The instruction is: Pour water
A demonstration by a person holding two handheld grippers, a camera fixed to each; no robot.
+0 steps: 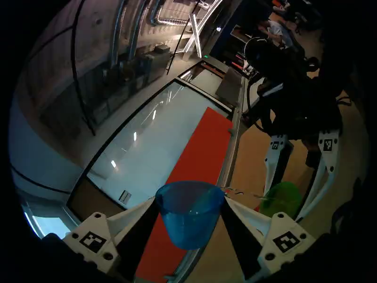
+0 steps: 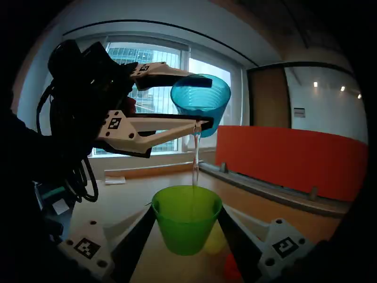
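Observation:
My left gripper (image 1: 190, 214) is shut on a blue plastic cup (image 1: 189, 219). In the right gripper view that blue cup (image 2: 201, 101) is tipped on its side between the left gripper's white fingers (image 2: 160, 129), and a thin stream of water (image 2: 195, 158) falls from its rim. The stream lands in a green plastic cup (image 2: 186, 224), which stands upright with my right gripper (image 2: 186, 226) shut on it. In the left gripper view the green cup (image 1: 282, 199) appears lower right, between the right gripper's fingers (image 1: 275, 158).
A wooden table (image 2: 264, 207) lies below both cups. An orange panel (image 2: 301, 158) stands behind it, with a large window (image 2: 141, 61) at the back. A person's dark sleeve and black cables (image 2: 70, 141) are at the left.

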